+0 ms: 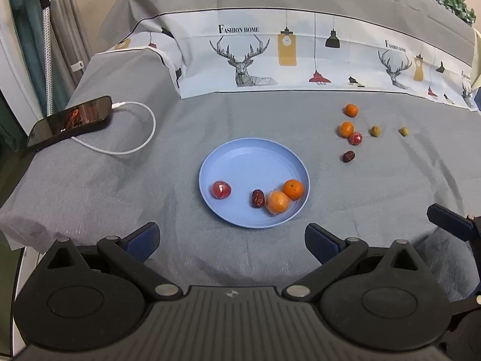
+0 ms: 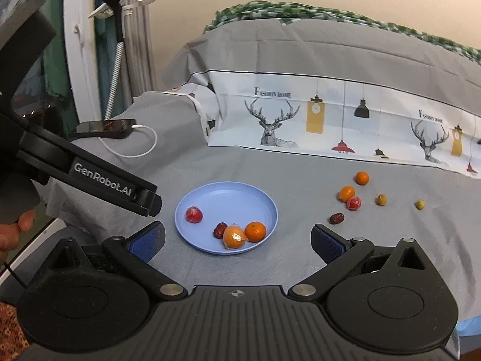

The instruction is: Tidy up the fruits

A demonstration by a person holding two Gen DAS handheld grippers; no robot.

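A blue plate [image 1: 249, 156] [image 2: 222, 192] lies on the grey cloth. It holds a wrapped red fruit [image 1: 221, 189], a dark date [image 1: 257, 198], a wrapped orange [image 1: 277, 202] and a bare orange [image 1: 293, 189]. To its right on the cloth lie two small oranges [image 1: 350, 110] [image 1: 346, 129], a wrapped red fruit [image 1: 355, 138], a date [image 1: 348, 156] and two green olives [image 1: 375, 131] [image 1: 403, 131]. My left gripper [image 1: 231, 240] is open and empty, just short of the plate. My right gripper [image 2: 237, 240] is open and empty, near the plate's front edge.
A black phone [image 1: 70, 121] on a white charging cable [image 1: 135, 147] lies at the far left. A printed deer-pattern cloth [image 1: 270, 57] rises behind the fruits. The left gripper's body [image 2: 90, 174] shows at the left of the right wrist view.
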